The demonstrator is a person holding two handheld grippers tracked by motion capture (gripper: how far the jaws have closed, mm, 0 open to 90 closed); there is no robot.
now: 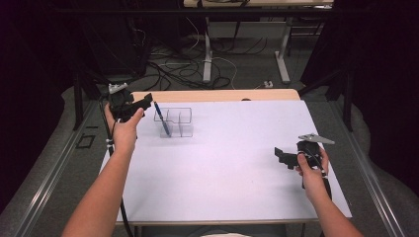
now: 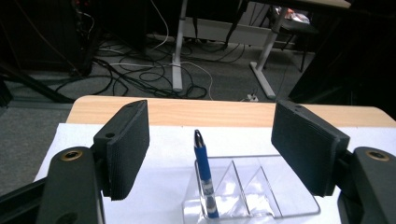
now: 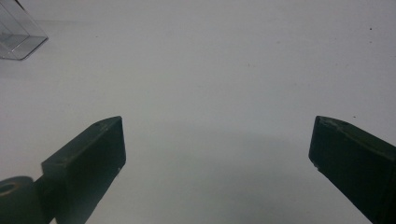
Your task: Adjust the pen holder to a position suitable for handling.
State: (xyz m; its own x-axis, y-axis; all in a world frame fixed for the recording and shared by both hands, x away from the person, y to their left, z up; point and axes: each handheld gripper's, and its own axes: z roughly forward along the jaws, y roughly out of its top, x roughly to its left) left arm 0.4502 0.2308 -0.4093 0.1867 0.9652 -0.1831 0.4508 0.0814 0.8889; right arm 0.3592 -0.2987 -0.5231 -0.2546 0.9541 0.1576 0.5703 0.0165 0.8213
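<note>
Forearms reach in from the six o'clock edge of the high view, one on each side of the white desk [image 1: 222, 163]. My left hand [image 1: 123, 131] is stretched far forward toward eleven o'clock, wrist raised, holding the left tool [image 1: 141, 104] above the desk's far left corner with its nose aimed toward three o'clock. That tool stands spread wide: in the left gripper view its two ribbed pads [image 2: 128, 147] sit well apart with nothing between them but air. Beyond that gap stands a blue pen [image 2: 205, 175], leaning, its lower end inside the end compartment of a clear plastic organizer [image 2: 261, 196]. In the high view the organizer [image 1: 179, 122] sits just beside the left tool, at about eleven o'clock on the desk.

My right hand [image 1: 312, 165] rests low near the desk's four o'clock edge, gripping the right tool [image 1: 282, 157], which points toward nine o'clock. Its jaws are also spread, empty, over bare white surface, the organizer's corner [image 3: 18, 37] at the upper left.
</note>
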